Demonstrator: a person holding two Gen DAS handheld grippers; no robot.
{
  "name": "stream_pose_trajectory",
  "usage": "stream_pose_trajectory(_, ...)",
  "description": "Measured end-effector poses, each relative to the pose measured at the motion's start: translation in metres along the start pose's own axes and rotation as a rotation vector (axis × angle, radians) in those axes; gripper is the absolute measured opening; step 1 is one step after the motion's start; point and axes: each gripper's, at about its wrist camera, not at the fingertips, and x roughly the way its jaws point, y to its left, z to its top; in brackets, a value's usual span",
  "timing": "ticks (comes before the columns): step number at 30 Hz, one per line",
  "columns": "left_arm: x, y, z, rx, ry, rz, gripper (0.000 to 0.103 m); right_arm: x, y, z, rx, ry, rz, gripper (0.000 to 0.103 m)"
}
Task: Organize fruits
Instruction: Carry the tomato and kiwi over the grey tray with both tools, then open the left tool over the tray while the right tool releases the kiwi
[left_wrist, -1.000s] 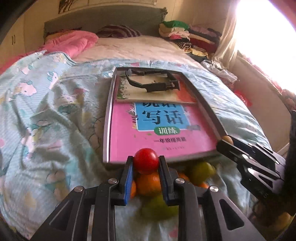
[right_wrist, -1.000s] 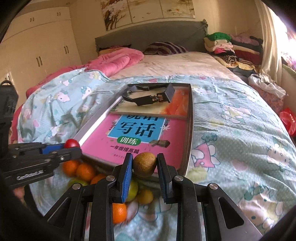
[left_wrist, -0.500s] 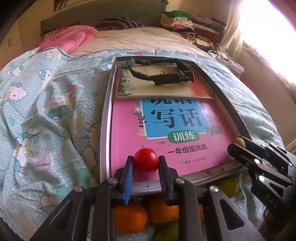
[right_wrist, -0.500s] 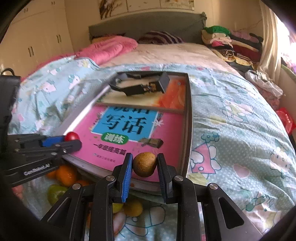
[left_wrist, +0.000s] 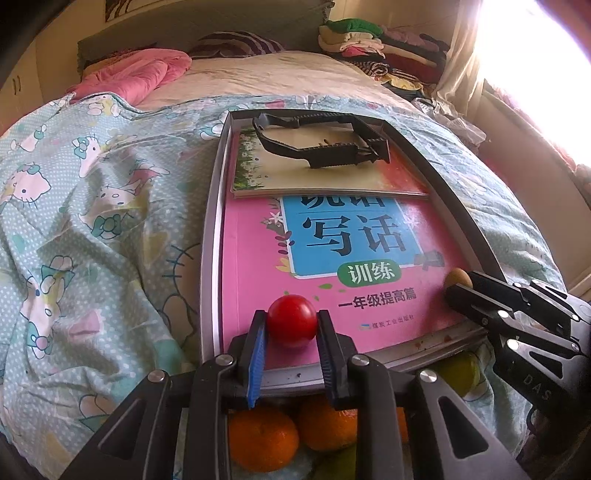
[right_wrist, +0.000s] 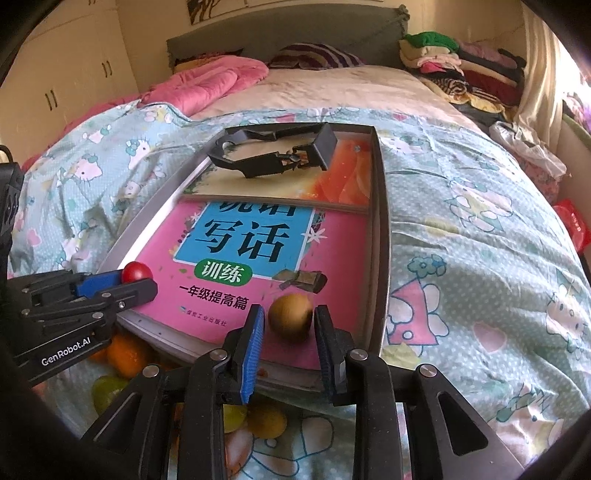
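left gripper clamped on red tomato, over pink book in grey tray; right gripper jaws just opening, brown fruit between them, small gap at blue pad, near tray's right edge.

Left gripper jaws clamped; right gripper jaws just opening, slack.
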Motion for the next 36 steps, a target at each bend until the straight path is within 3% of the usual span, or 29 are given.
stream_pose_trajectory(7, -0.002, -0.001, -0.003, 0.012, -0.012, -0.004, 0.027, -0.009, 0.000, -0.004, 0.034, -0.041, 0.012, 0.036)
stream_pose_trajectory(11, -0.007, -0.001, -0.005, 0.012, -0.019, -0.014, 0.041, -0.020, 0.000, -0.009, 0.043, -0.081, 0.019, 0.044)
stream_pose_trajectory(28, -0.039, 0.006, -0.015, -0.022, -0.089, -0.053, 0.057, -0.049, 0.020, -0.020, 0.009, -0.149, 0.018, 0.052)
stream_pose_trajectory(36, -0.065, 0.007, -0.015, -0.025, -0.149, -0.040, 0.071, -0.065, 0.026, -0.022, 0.001, -0.190, 0.023, 0.059)
